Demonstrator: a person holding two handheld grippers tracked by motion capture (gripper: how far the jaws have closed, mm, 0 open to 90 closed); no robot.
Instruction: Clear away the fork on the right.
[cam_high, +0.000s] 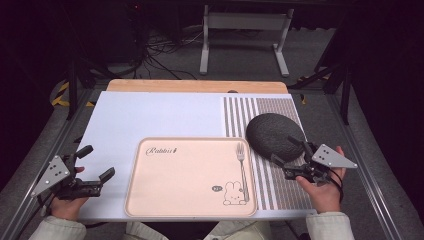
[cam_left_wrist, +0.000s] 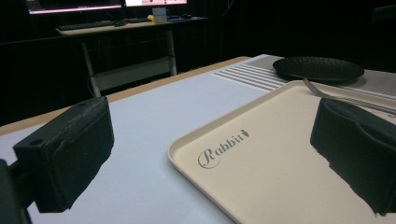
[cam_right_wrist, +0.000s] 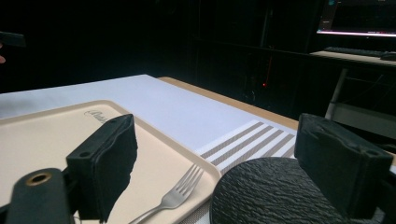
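Observation:
A beige tray (cam_high: 190, 175) printed with "Rabbit" lettering and a rabbit lies in front of me on the white mat, seen also as the tray (cam_left_wrist: 261, 172) and tray (cam_right_wrist: 42, 135). A metal fork (cam_high: 242, 167) rests along its right side, fork (cam_right_wrist: 175, 193). A black textured plate (cam_high: 274, 135) sits on the striped part of the mat, plate (cam_right_wrist: 271, 193), plate (cam_left_wrist: 317, 67). My right gripper (cam_high: 289, 151) is open at the plate's near edge, jaws apart over the rim. My left gripper (cam_high: 95, 162) is open left of the tray, nothing between its jaws.
The white mat (cam_high: 150, 115) covers a wooden table (cam_high: 195, 86). A metal stand (cam_high: 245, 30) and cables lie on the floor beyond. Aluminium rails run along both table sides. A desk with monitors (cam_left_wrist: 107, 7) stands in the dark background.

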